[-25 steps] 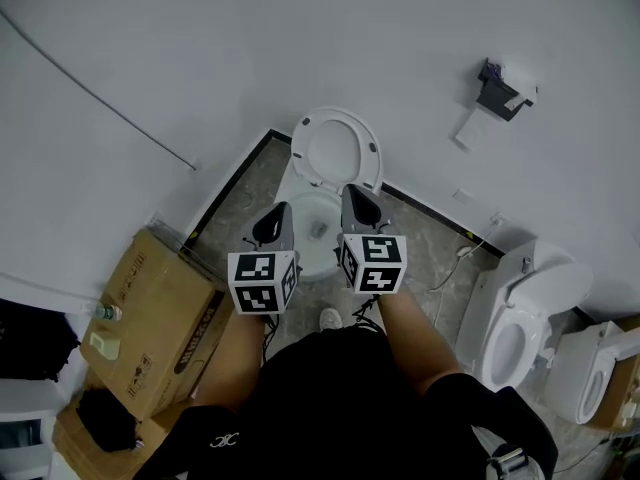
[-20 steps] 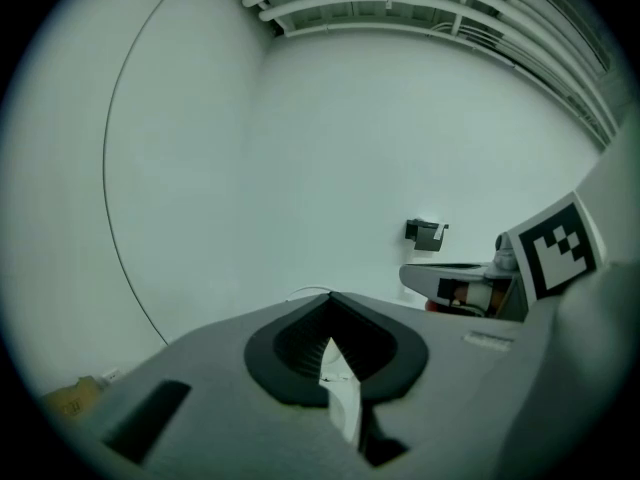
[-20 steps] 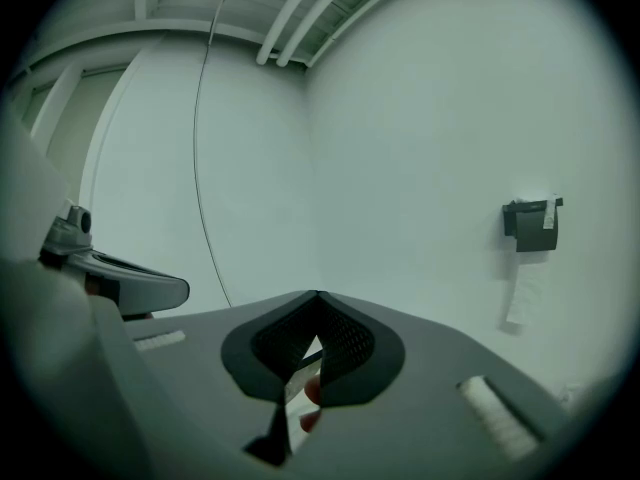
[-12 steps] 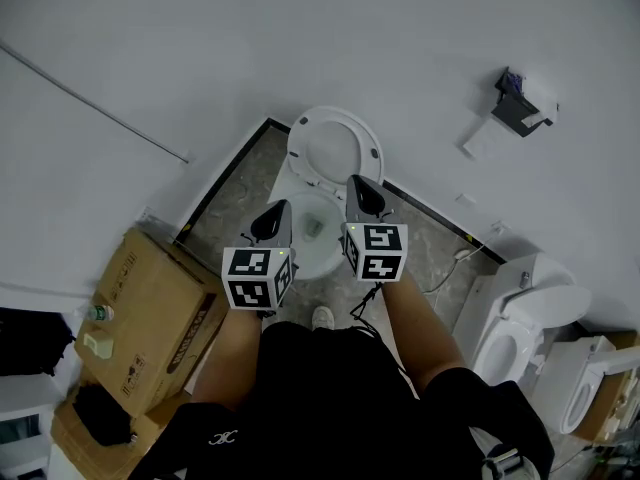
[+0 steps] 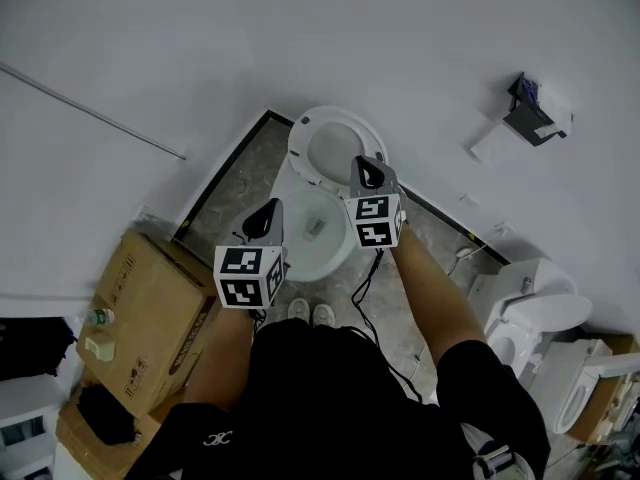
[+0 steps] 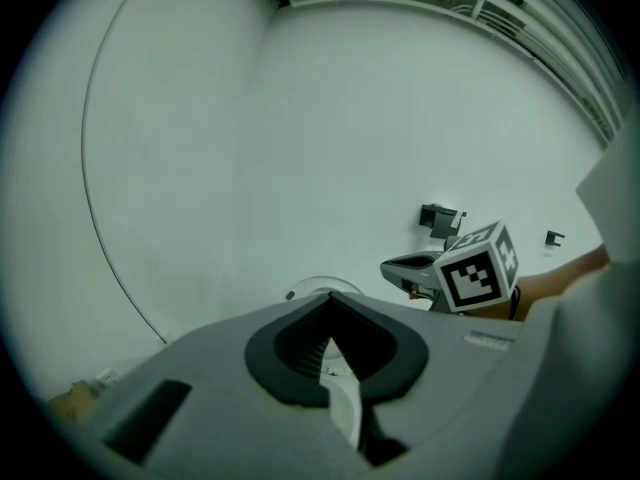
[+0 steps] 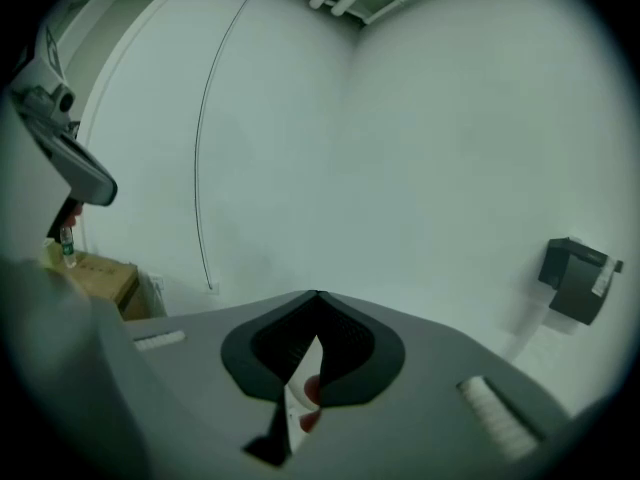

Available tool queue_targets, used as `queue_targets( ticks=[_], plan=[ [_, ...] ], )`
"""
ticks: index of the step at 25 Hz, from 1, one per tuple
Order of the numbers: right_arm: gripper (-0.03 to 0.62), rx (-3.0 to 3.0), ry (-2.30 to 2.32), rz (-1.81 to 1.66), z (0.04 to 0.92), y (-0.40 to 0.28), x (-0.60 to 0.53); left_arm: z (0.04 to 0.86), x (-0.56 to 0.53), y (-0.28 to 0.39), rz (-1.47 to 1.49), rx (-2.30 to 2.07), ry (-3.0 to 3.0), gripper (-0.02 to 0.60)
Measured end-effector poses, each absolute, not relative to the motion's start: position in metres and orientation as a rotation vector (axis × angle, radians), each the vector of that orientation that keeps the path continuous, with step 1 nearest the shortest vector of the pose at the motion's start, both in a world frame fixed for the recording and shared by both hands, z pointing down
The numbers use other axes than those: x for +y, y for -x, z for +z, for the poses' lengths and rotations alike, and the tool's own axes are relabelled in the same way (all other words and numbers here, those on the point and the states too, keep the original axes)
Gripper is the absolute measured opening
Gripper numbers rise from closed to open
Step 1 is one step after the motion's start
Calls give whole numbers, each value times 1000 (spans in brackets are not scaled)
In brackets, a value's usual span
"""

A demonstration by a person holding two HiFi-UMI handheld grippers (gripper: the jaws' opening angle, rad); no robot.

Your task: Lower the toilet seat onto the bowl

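Black clothing fills the foreground, with two white shoes (image 5: 311,314) just short of the bowl (image 5: 338,250). The left tongs (image 5: 263,220) hang over the bowl's left rim, and the right tongs (image 5: 369,174) reach further out, near the seat's lower right. Both pairs are pressed together with nothing between them. The toilet seat (image 5: 335,116) stands raised against the wall at the floor's far edge, not yet lowered. The likely risk is that narrow closed tips nudging smooth plastic slip off, and a seat tipped past balance would then drop and slam onto the bowl. Counted: two tongs, one seat, one bowl, two spare toilets (image 5: 545,308) along the floor's right edge, and one paper holder (image 5: 535,111) on the wall.
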State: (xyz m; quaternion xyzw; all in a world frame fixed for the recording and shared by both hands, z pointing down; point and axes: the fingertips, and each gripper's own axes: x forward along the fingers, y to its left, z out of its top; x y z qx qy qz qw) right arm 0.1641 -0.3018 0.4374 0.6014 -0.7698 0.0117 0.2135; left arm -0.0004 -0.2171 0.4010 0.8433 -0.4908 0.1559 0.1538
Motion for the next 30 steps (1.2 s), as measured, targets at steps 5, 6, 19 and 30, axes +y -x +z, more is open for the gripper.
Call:
queue_targets(
  ticks=[5, 6, 19, 30],
  plan=[
    [9, -2003, -1633, -12, 469, -183, -352, 416, -235, 16, 449, -1400, -2367, 9],
    [9, -1976, -1629, -16, 475, -188, -361, 420, -237, 18, 451, -1399, -2356, 9],
    [43, -1742, -1457, -38, 546, -229, -440, 452, -244, 37, 487, -1410, -2262, 9],
    [44, -1651, -1355, -37, 583, -243, -461, 466, -235, 53, 530, -1467, -2191, 9]
  ],
)
